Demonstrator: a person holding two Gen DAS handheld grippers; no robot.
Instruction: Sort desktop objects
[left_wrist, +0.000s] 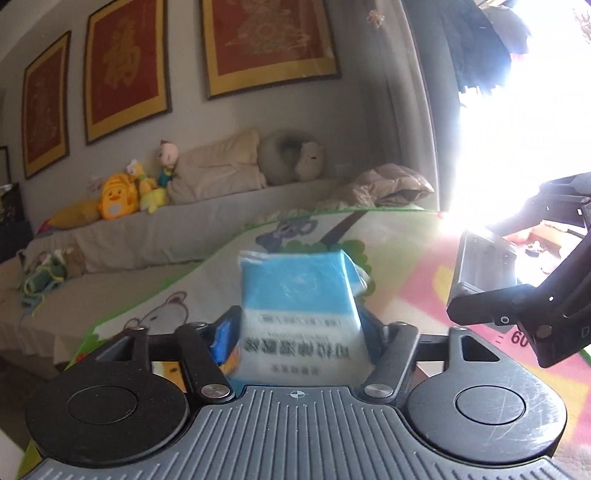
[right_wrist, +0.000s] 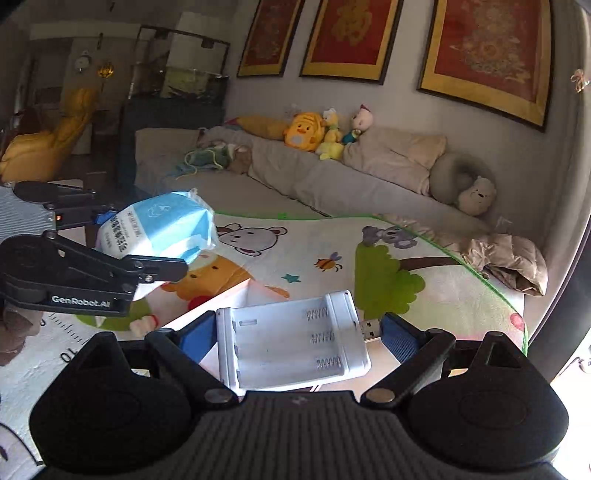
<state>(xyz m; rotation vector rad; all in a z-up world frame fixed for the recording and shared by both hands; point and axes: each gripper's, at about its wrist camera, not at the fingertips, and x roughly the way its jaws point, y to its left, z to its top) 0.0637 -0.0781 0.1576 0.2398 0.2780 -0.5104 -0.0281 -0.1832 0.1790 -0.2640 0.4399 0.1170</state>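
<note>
My left gripper (left_wrist: 297, 328) is shut on a blue and white soft packet (left_wrist: 299, 295) with printed text, held up in the air. The same packet (right_wrist: 162, 229) shows in the right wrist view, clamped in the left gripper (right_wrist: 147, 236) at the left. My right gripper (right_wrist: 295, 332) is shut on a white USB battery charger (right_wrist: 291, 347) with empty battery slots and a USB plug on its right side. In the left wrist view the right gripper (left_wrist: 517, 273) shows at the right, with the charger (left_wrist: 480, 258) seen dark against the glare.
A colourful cartoon play mat (right_wrist: 332, 251) lies below both grippers. A grey sofa (right_wrist: 332, 177) with plush toys (right_wrist: 310, 129) and cushions runs along the wall behind. A crumpled beige jacket (right_wrist: 509, 258) lies at the mat's right. A bright window (left_wrist: 517, 110) glares at the right.
</note>
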